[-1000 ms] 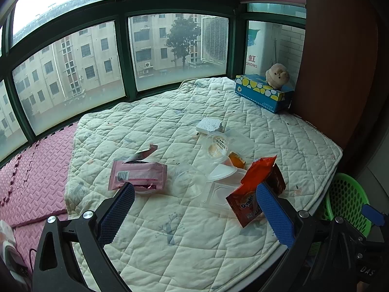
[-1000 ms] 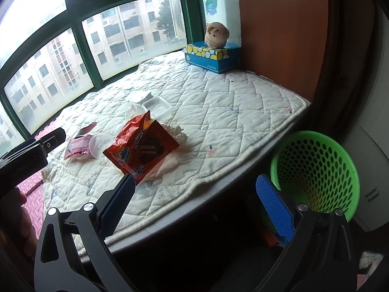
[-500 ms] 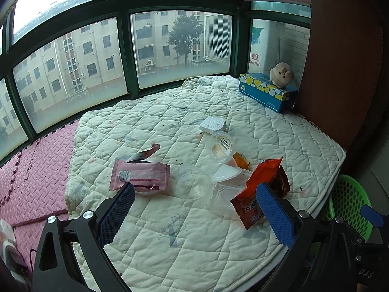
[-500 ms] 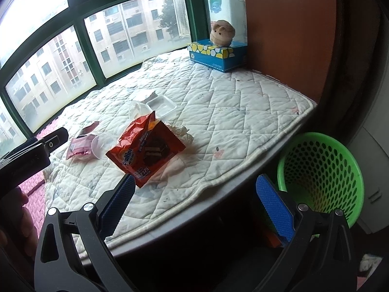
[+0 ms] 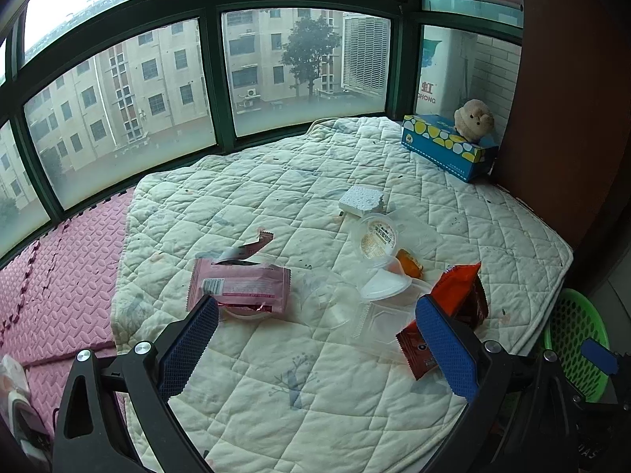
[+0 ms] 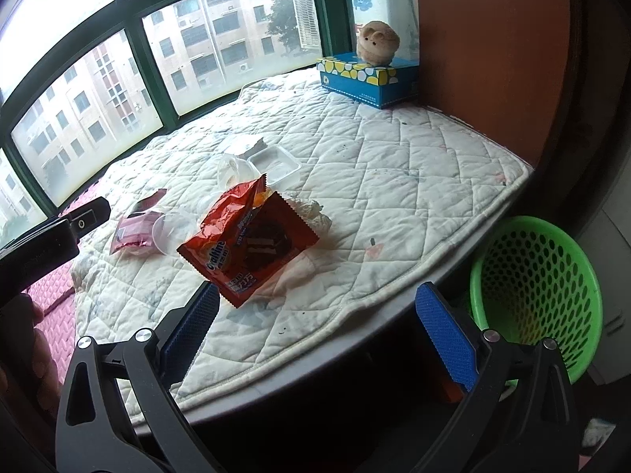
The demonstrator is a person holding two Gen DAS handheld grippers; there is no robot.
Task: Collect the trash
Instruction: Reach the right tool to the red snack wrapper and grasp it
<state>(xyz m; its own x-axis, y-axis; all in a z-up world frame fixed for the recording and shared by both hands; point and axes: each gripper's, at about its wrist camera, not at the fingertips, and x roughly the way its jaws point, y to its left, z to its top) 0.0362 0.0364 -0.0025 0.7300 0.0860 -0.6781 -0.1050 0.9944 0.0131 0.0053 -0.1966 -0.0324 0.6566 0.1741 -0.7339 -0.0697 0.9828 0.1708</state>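
Note:
Trash lies on a quilted white mat (image 5: 276, 394): a pink wrapper (image 5: 240, 287), a torn wrapper strip (image 5: 246, 246), a clear lid (image 5: 327, 303), clear plastic cups and trays (image 5: 380, 236), a white foam block (image 5: 361, 199) and an orange-red Ovaltine snack bag (image 5: 453, 307) (image 6: 248, 244). My left gripper (image 5: 315, 343) is open and empty above the mat's near part. My right gripper (image 6: 315, 335) is open and empty over the mat's front edge, just below the snack bag. A green perforated basket (image 6: 540, 291) (image 5: 572, 339) stands on the floor to the right.
A blue tissue box (image 5: 445, 146) with a plush toy (image 5: 473, 120) on top sits at the far right by a brown panel (image 6: 493, 59). Windows (image 5: 157, 98) ring the back. Pink foam floor mats (image 5: 59, 276) lie to the left.
Both grippers have shifted slightly closer to the mat; the snack bag and basket sit a bit further right and lower in view. Nothing was grasped.

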